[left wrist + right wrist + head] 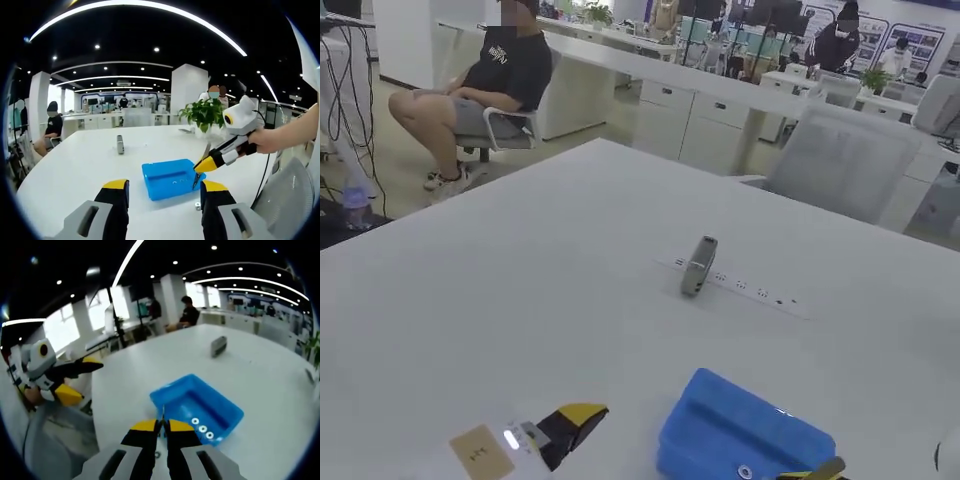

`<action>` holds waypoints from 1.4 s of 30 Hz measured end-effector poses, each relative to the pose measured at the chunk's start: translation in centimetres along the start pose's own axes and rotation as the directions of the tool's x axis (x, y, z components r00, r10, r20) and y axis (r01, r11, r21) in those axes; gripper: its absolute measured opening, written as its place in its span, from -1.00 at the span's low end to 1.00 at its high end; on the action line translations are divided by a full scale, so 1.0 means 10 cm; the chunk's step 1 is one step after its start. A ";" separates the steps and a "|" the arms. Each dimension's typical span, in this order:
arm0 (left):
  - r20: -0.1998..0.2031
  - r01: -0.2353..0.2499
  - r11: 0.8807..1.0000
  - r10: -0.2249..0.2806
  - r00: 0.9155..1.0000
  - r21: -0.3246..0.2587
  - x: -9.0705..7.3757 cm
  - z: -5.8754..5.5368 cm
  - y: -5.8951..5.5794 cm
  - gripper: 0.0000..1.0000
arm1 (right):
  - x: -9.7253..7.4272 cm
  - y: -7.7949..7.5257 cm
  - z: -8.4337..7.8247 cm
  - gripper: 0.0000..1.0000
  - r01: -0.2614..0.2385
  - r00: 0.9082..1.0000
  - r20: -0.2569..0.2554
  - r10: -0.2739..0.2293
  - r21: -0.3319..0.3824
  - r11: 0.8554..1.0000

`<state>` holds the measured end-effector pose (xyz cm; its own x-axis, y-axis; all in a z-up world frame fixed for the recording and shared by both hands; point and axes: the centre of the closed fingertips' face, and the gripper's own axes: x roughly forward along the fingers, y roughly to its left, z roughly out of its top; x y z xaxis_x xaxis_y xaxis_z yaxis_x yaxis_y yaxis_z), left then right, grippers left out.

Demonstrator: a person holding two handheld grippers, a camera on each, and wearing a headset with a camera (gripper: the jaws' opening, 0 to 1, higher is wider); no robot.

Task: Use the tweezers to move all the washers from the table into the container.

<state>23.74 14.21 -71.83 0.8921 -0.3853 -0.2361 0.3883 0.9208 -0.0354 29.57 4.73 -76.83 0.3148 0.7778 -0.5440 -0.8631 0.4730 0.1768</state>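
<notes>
A blue container point(740, 420) sits at the near edge of the white table point(540, 290), with a washer point(745, 471) inside it. In the right gripper view, three washers point(202, 428) lie in a row on the container's point(190, 400) floor. My right gripper point(162, 426) is shut on thin tweezers point(163, 414), whose tips hang over the container's near rim. Seen from the left gripper view, the right gripper point(202, 165) holds the tweezers point(196, 179) pointing down at the container point(165, 176). One washer point(198, 205) lies on the table beside it. My left gripper point(165, 192) stands open and holds nothing.
A small grey device point(698, 265) lies on a flush power strip point(750, 288) mid-table. A person point(490, 80) sits beyond the far left corner, and a grey chair point(840, 160) stands at the far right. A potted plant point(204, 114) sits at the table's end.
</notes>
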 end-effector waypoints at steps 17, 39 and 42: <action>-0.005 0.002 1.000 -0.002 1.000 0.006 0.01 -0.02 0.00 0.11 | 0.10 0.17 -0.37 -0.94 -0.031 0.996 -0.089 0.031 0.004 1.000; -0.017 -0.006 1.000 0.007 1.000 0.017 0.01 -0.04 0.02 0.07 | 0.14 0.23 -0.44 -0.93 -0.034 0.990 -0.143 0.010 -0.165 0.986; -0.019 -0.006 1.000 0.007 1.000 0.020 0.01 -0.04 0.02 0.06 | 0.15 0.27 -0.44 -0.93 -0.039 0.988 -0.152 0.008 -0.203 0.978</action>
<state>23.79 14.39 -72.28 0.8900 -0.3781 -0.2549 0.3874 0.9218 -0.0144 25.94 5.33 -80.79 0.2442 0.7097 -0.6609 -0.9371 0.3480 0.0275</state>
